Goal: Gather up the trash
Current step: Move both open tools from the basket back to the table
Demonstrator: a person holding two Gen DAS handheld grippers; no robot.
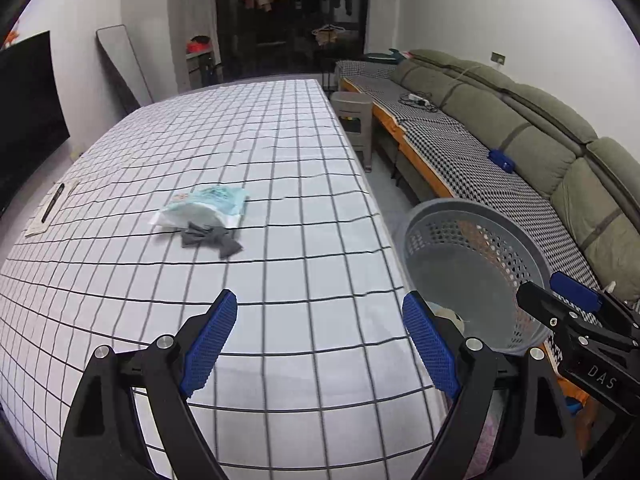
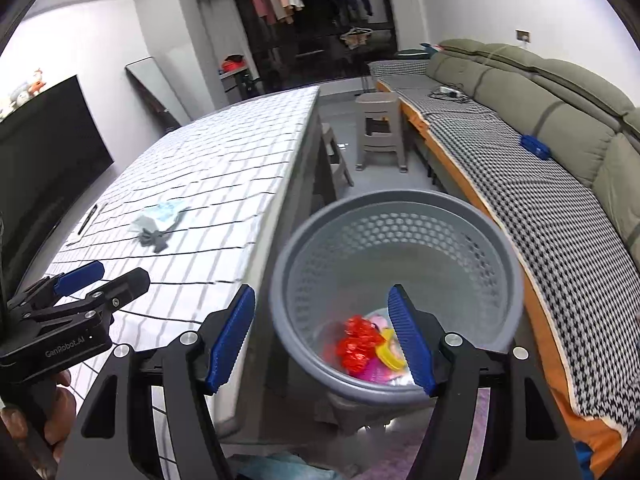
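Note:
A pale blue-and-white plastic wrapper [image 1: 204,210] lies on the checked tablecloth [image 1: 280,184], with a crumpled dark grey scrap [image 1: 212,240] touching its near edge. Both also show in the right wrist view, the wrapper [image 2: 162,212] and the grey scrap [image 2: 152,238]. My left gripper [image 1: 320,320] is open and empty over the table's near part, well short of them. A grey perforated basket [image 2: 400,240] stands beside the table's right edge, holding red, yellow and pink trash [image 2: 360,346]. My right gripper [image 2: 322,320] hangs open and empty over the basket's near rim.
A black pen on a paper card [image 1: 50,208] lies at the table's left edge. A grey plastic stool [image 2: 380,128] stands in the aisle between table and green sofa [image 1: 540,128]. A dark TV [image 2: 44,148] lines the left wall. A hand [image 2: 56,412] holds the left gripper.

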